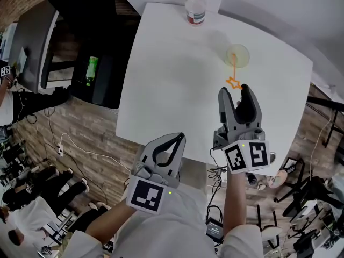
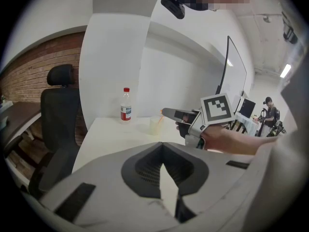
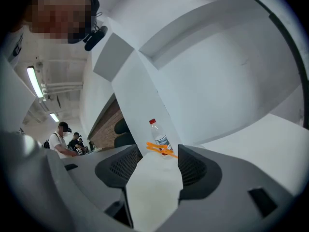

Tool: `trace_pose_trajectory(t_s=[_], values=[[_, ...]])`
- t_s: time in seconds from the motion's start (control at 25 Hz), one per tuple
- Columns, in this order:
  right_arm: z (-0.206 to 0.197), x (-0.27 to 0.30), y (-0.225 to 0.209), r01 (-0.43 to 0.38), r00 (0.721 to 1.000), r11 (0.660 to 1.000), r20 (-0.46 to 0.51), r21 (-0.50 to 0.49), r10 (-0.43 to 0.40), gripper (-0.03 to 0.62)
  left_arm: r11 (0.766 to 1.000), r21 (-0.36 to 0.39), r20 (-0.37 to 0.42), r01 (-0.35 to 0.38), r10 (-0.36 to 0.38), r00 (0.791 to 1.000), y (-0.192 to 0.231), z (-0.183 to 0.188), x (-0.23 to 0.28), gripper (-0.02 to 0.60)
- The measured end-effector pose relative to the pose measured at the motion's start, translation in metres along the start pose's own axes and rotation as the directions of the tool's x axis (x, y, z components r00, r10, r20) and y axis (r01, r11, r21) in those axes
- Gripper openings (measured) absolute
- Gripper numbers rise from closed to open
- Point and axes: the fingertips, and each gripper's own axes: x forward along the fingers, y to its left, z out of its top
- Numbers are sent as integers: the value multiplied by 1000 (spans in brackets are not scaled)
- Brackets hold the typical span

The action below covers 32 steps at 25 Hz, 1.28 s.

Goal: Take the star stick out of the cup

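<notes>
The left hand-held gripper was held with jaws together and empty at the bench's near edge, while the orange star stick, one end in the cup, was seen at the tips of the right hand-held gripper's parted jaws.

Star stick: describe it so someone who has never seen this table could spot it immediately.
On the white table, nearer than the red-capped bottle at the far edge, stands a pale translucent cup. The star stick runs from that cup to a star-shaped end just ahead of the open right gripper. It is the only orange thing on the table.
</notes>
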Motion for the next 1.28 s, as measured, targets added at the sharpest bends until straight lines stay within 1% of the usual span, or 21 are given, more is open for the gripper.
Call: trace_pose_trajectory(t_s=[0.48, 0.52, 0.56, 0.68, 0.92, 1.28], values=[[-3, 19, -7, 16, 1000, 1000, -4, -3, -16, 250, 999, -22, -18, -23, 23, 1000, 7, -6, 0, 14], [-3, 19, -7, 16, 1000, 1000, -6, -9, -16, 238, 999, -23, -19, -24, 23, 1000, 8, -7, 0, 14], [-4, 20, -6, 14, 1000, 1000, -8, -17, -14, 195, 999, -24, -20, -25, 24, 1000, 9, -7, 1, 14], [-5, 21, -4, 7, 1000, 999, -11, -36, -7, 193, 999, -22, -20, -25, 24, 1000, 10, -7, 3, 14], [-7, 21, -5, -3, 1000, 1000, -19, -31, 3, 192, 1000, -21, -17, -17, 17, 1000, 7, -5, 5, 14], [1, 5, 10, -21, 1000, 999, -13, -44, 20, 192, 1000, -9, 13, -15, 15, 1000, 0, 1, -9, 14]])
